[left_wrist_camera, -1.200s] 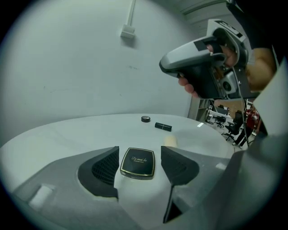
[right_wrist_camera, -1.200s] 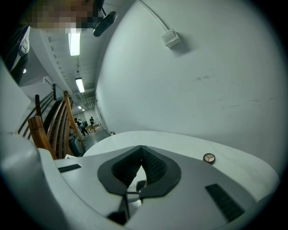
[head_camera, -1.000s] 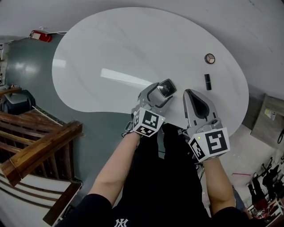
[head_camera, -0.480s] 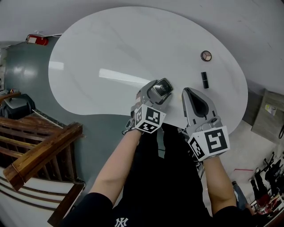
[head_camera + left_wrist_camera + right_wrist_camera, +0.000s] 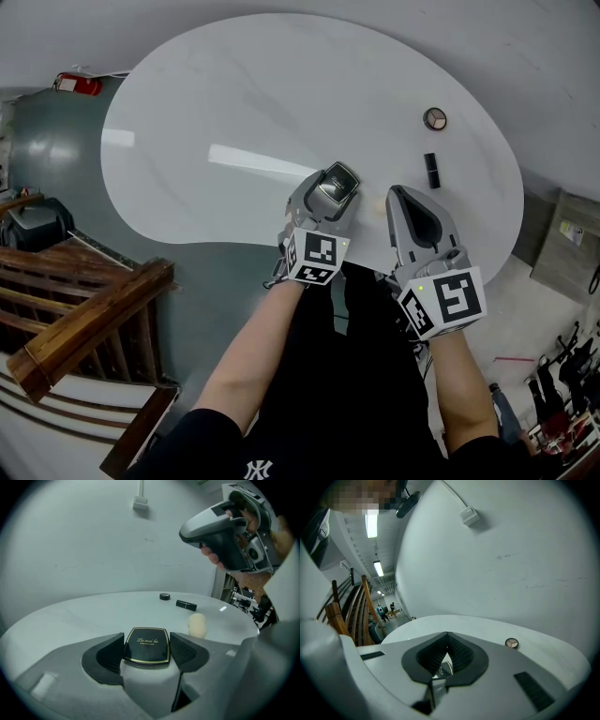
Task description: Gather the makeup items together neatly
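At the near edge of the white, kidney-shaped tabletop (image 5: pixel 234 103), around six o'clock from its middle, we hold both tools side by side. Our left gripper (image 5: pixel 330 197) is pinching a black, square powder compact with a gold rim (image 5: pixel 146 645), one pad pressed on each side of the case, which sits flat and lifted clear of the table. Our right gripper (image 5: pixel 401 199), just beside it at three o'clock, has its jaws pressed together with nothing between them. The other makeup lies well apart from us, off at about one o'clock: a small round eyeshadow pan with beige shades (image 5: pixel 434 118) farthest out, and a short black lipstick tube (image 5: pixel 432 170) just nearer. A pale beige, egg-shaped sponge (image 5: pixel 197 625) rests close in front of the grippers. We judge that we are mid-carry, taking the compact toward that cluster. The next move calls for reaching out to one o'clock and setting the compact flat beside the lipstick without nudging it. After that, the sponge probably needs collecting too.
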### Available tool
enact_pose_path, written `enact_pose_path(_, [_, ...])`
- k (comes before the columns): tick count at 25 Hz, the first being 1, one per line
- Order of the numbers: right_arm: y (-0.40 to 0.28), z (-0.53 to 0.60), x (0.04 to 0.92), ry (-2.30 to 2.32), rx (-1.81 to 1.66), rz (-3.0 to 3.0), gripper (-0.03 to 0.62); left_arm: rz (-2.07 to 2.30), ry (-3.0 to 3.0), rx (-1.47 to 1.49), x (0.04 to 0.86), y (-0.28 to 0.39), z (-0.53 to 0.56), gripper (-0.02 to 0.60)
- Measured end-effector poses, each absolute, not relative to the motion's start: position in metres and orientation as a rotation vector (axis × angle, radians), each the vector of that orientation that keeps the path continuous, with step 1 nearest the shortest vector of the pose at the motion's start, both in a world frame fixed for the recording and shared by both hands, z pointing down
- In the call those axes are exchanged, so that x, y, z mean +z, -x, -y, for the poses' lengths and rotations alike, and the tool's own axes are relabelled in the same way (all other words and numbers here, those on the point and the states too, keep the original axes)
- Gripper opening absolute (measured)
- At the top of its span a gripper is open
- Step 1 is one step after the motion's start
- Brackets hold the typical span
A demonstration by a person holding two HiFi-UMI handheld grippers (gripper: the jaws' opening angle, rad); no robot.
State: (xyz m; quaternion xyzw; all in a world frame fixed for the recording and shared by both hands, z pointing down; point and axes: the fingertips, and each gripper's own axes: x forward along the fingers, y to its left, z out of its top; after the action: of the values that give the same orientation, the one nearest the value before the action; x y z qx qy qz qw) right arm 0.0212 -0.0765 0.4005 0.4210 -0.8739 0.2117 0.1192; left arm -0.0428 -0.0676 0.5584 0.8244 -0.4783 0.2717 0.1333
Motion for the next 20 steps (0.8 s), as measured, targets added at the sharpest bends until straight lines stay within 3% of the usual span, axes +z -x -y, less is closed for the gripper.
enact_pose_path(20, [0.016,0.077,0.400,-1.136,0.606,2.586,0.012,1.761,-2.074,0.710,0.553,0.140,0.074,0.308])
